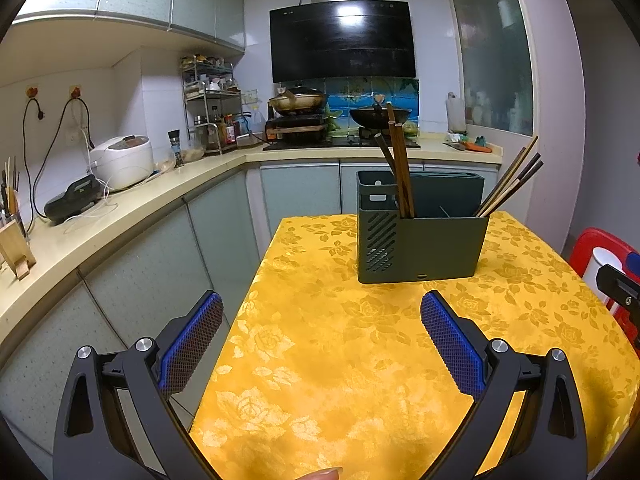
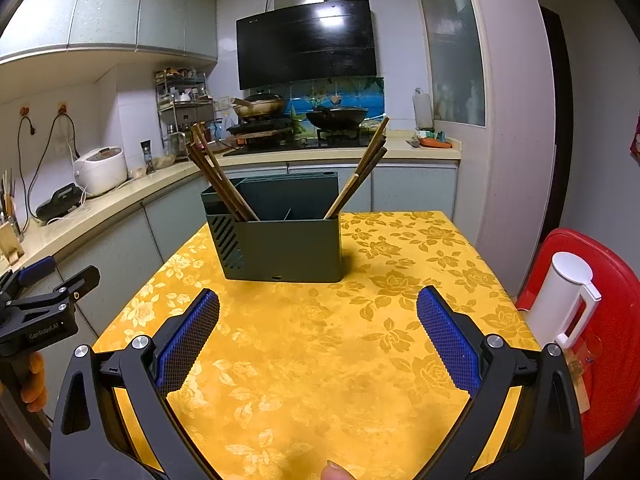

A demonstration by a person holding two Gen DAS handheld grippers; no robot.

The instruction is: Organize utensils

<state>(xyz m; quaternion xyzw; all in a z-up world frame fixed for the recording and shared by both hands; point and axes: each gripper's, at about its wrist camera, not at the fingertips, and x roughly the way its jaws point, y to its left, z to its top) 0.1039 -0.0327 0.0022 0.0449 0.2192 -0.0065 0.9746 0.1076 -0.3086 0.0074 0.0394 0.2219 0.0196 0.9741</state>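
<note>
Two bundles of chopsticks stand in the green holder [image 2: 280, 246]; both my tools are wide and hold nothing.

The holder sits on the yellow-clothed counter [image 2: 320, 360], ahead of my right tool [image 2: 318, 312] and ahead, slightly right, of my left tool [image 1: 322, 314]. One bundle [image 2: 216, 176] leans at the holder's left end, the other [image 2: 360, 176] at its right. No loose utensil shows on the cloth, which fits either sorting finished or regrouping pending; I cannot tell which. Only the right view shows the white jug [image 2: 560, 300] on the red stool and the left tool's body.
</note>
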